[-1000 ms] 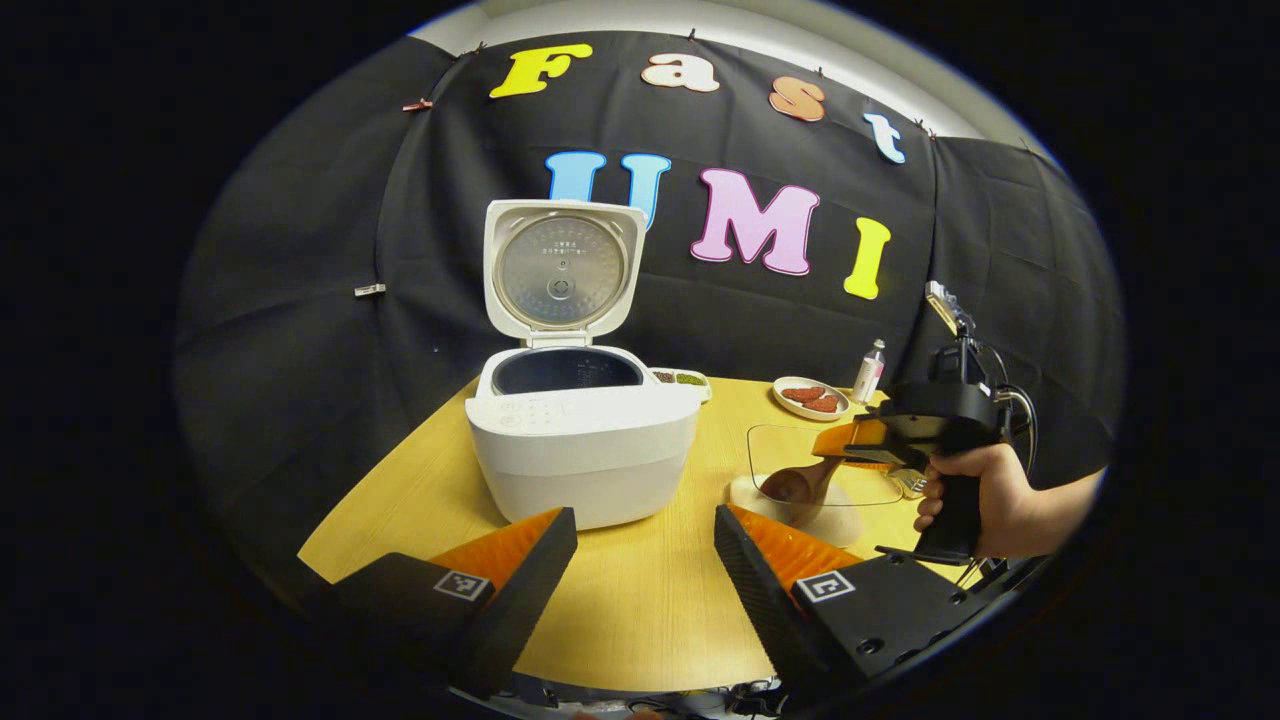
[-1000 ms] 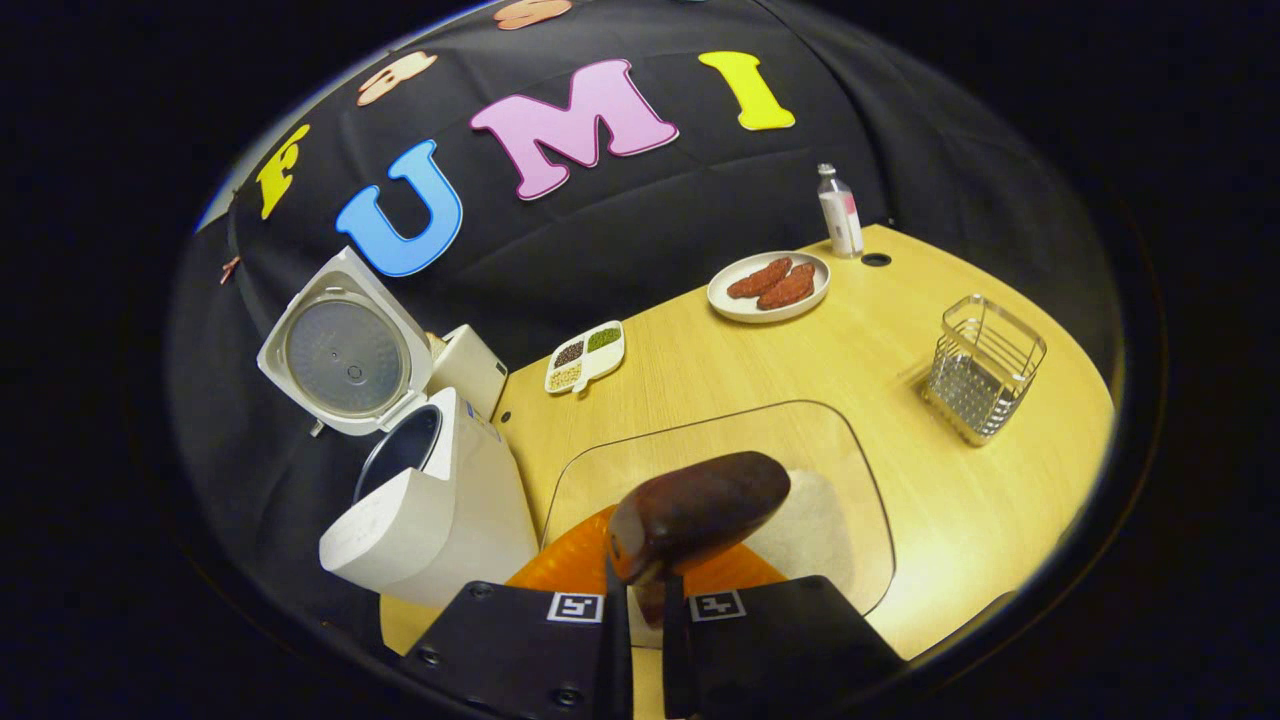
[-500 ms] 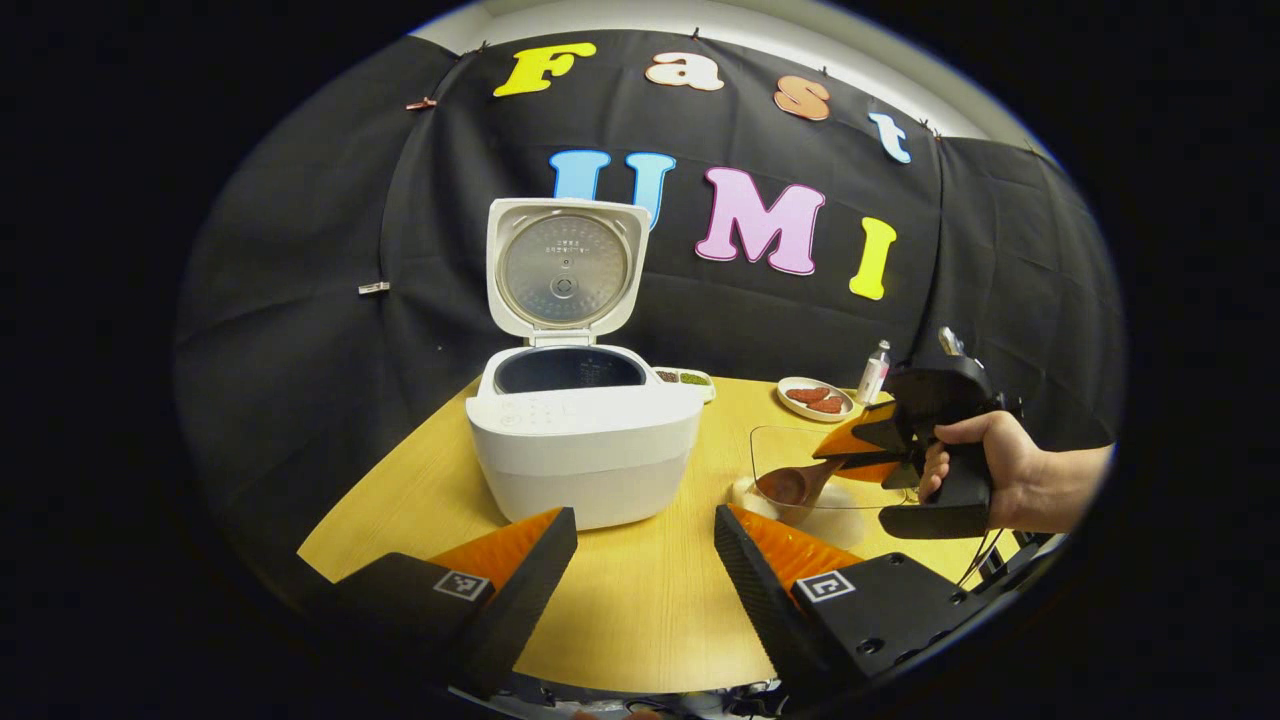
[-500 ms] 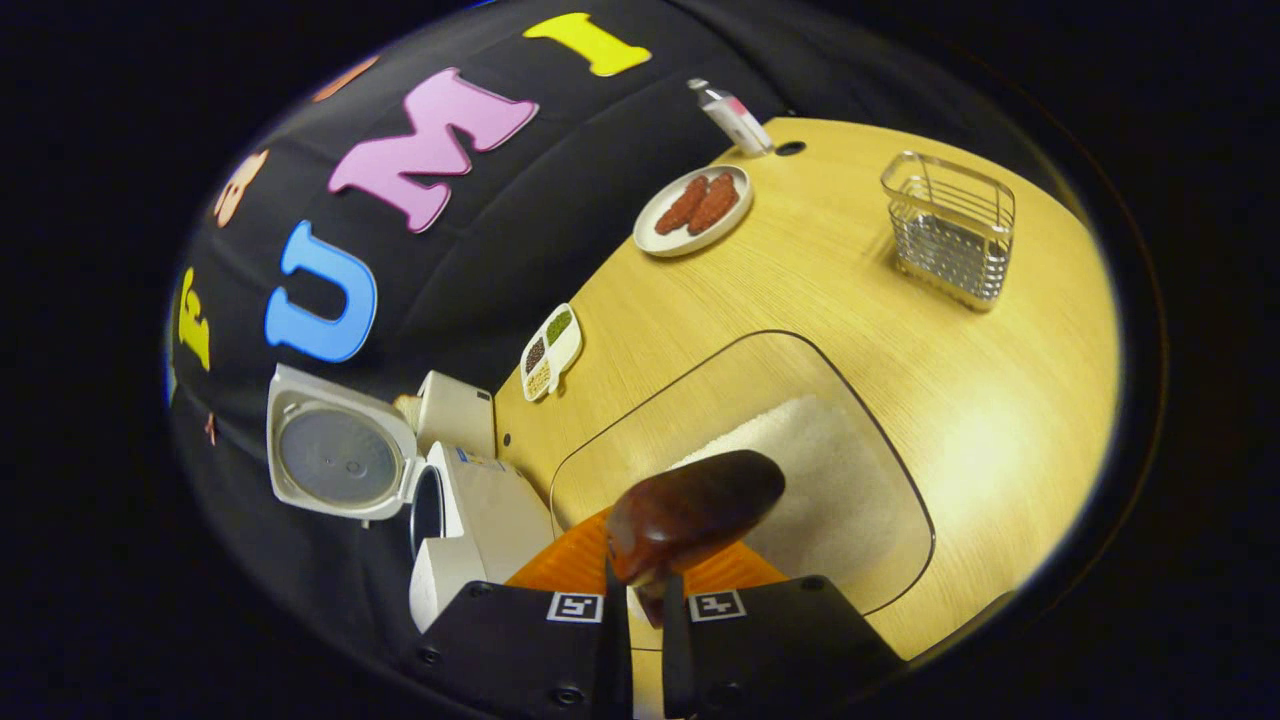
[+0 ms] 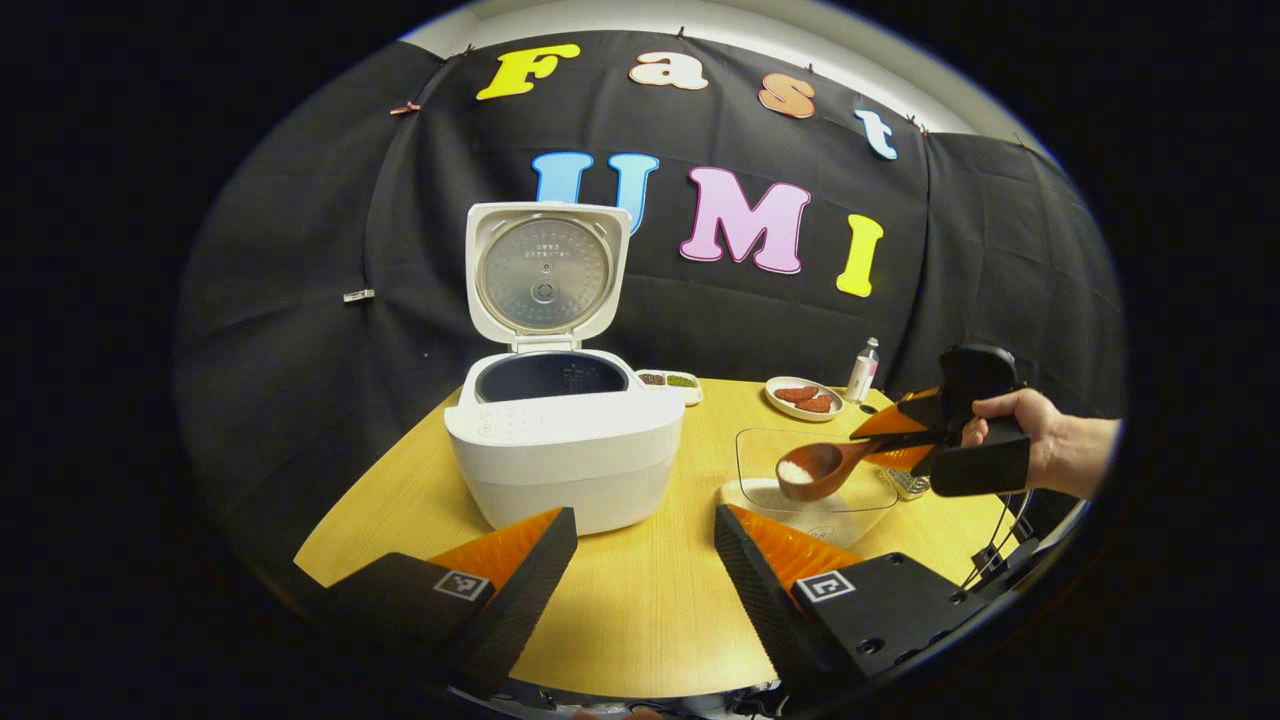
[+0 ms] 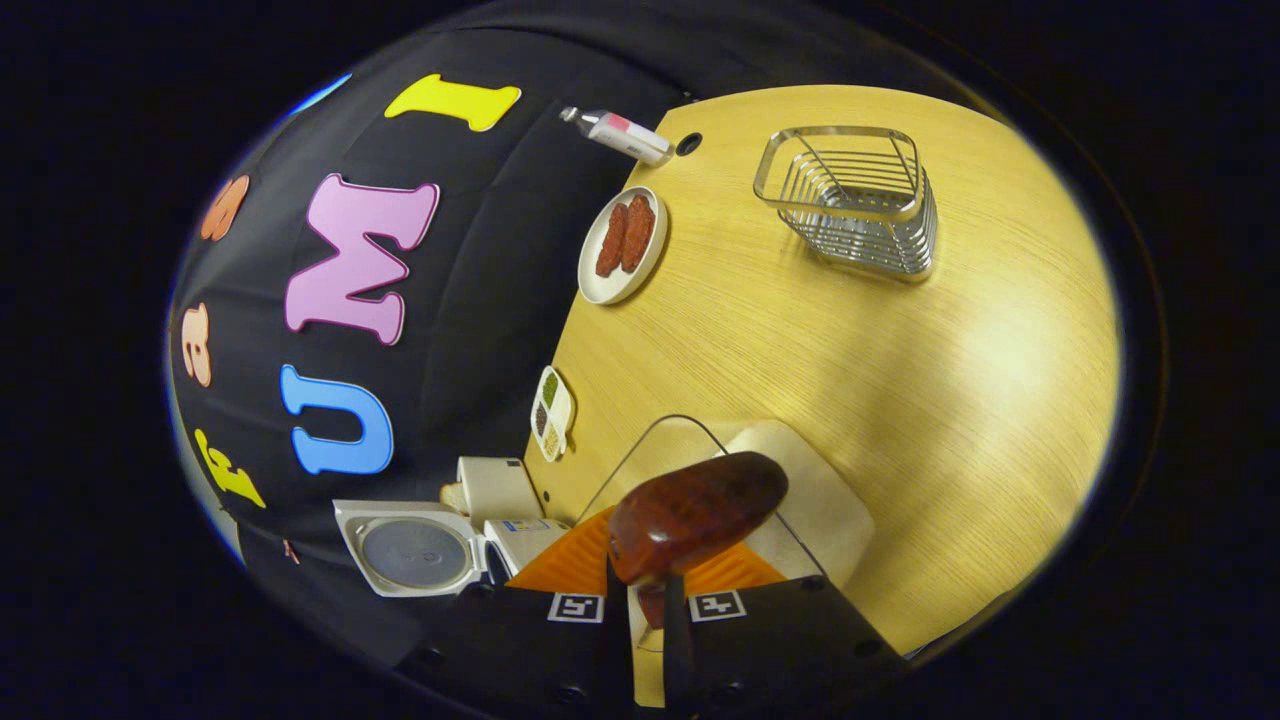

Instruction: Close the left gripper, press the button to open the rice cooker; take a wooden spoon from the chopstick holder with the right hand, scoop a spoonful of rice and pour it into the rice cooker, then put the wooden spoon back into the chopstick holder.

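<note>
On the yellow wooden table (image 5: 640,610), the rice cooker (image 5: 565,450) stands with its lid (image 5: 543,275) raised upright and the dark inner pot exposed. In the left gripper view, the left gripper (image 5: 645,585) sits low in front of the cooker, its two fingers spread wide apart and gripping nothing.

To the right of the cooker, the right gripper (image 5: 880,438) is held in a hand (image 5: 1030,440) and shown from the side. Its fingers are clamped on the handle of the wooden spoon (image 5: 820,468). The spoon bowl faces up and carries a small heap of white rice — it hangs just above the clear glass dish (image 5: 815,470), which holds more rice on its floor.

In the right gripper view, the right gripper (image 6: 641,600) has its fingers drawn close together on the spoon handle, and the rounded dark underside of the wooden spoon (image 6: 695,510) juts forward over the rice in the glass dish (image 6: 800,500). The rice cooker (image 6: 480,530) appears at the lower left of this view, lid open.

The chopstick holder (image 6: 850,200) — a wire basket — stands well apart from the dish on the table (image 6: 900,380). Near the back edge are a plate of sausages (image 6: 622,243), a small bottle (image 6: 615,132) and a divided dish of grains (image 6: 551,412).
</note>
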Demonstrator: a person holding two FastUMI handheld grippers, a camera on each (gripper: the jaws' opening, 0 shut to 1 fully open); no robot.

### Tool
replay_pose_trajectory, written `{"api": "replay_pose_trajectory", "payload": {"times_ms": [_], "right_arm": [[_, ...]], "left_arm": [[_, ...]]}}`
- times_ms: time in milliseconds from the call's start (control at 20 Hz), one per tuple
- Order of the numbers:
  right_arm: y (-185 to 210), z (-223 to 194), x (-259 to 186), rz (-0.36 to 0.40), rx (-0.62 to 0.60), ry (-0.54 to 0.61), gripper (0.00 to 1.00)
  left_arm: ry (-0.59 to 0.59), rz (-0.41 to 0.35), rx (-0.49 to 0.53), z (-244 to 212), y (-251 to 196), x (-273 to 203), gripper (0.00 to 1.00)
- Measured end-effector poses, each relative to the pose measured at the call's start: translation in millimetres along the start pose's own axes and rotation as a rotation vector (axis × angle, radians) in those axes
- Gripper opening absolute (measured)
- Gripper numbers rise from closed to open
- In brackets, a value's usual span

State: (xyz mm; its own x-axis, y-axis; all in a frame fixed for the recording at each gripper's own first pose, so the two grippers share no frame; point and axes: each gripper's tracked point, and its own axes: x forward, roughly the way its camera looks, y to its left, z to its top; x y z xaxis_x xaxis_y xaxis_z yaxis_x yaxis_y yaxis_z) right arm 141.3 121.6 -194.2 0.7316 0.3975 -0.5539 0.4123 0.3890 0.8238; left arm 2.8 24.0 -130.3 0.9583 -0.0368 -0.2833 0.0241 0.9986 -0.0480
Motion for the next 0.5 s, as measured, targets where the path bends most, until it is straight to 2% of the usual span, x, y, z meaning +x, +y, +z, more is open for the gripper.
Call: {"api": "replay_pose_trajectory", "payload": {"times_ms": [200, 500], "right_arm": [[44, 14, -12, 0.077, 0.016, -0.006, 0.16], [119, 10, -18, 0.169, -0.010, 0.005, 0.16]], "left_arm": [[-0.004, 0.000, -0.005, 0, -2, -2, 0.95], [-0.021, 0.026, -0.034, 1, 13, -10, 0.95]]}}
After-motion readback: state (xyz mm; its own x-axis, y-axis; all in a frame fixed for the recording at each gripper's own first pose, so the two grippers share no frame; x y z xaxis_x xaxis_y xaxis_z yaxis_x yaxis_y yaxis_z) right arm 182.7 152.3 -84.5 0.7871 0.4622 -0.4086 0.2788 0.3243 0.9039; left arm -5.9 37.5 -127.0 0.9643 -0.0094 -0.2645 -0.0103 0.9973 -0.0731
